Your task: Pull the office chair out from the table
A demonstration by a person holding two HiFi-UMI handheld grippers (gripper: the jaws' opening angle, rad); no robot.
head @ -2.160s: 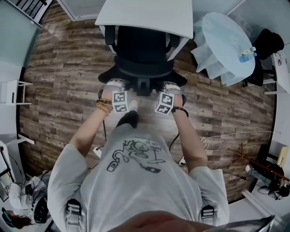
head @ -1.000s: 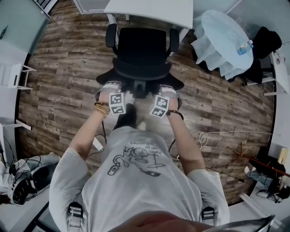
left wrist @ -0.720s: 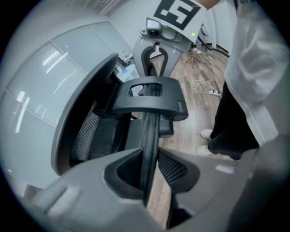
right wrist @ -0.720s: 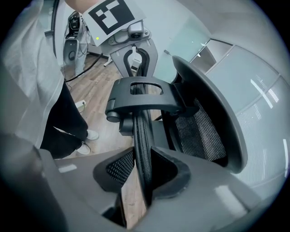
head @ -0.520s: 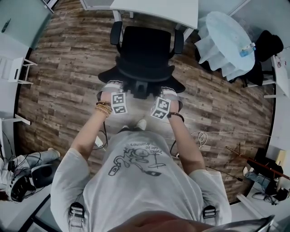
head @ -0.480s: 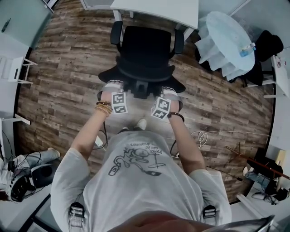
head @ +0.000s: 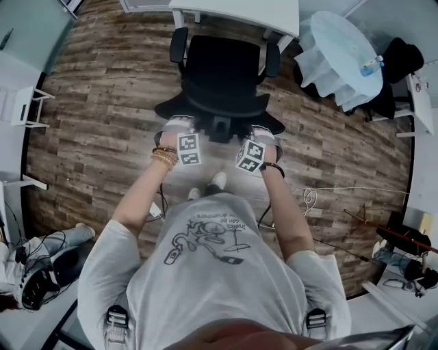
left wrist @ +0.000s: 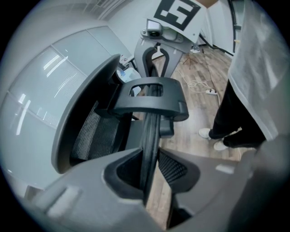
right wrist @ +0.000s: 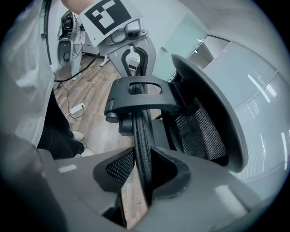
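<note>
Left gripper (left wrist: 149, 168) pinches the office chair (head: 224, 72) at its backrest rim (left wrist: 148, 131), left of the center post. Right gripper (right wrist: 142, 174) pinches the same rim on the right. 2 grips total. Chair stands on wood floor (head: 102, 102), seat fully clear of white table (head: 236, 9), armrests near its edge.

Pale T-shirt (head: 205, 273) with dark cartoon print, stacked bracelets (head: 163, 158), black wristband (head: 272, 166), white shoes (head: 217, 180)
</note>
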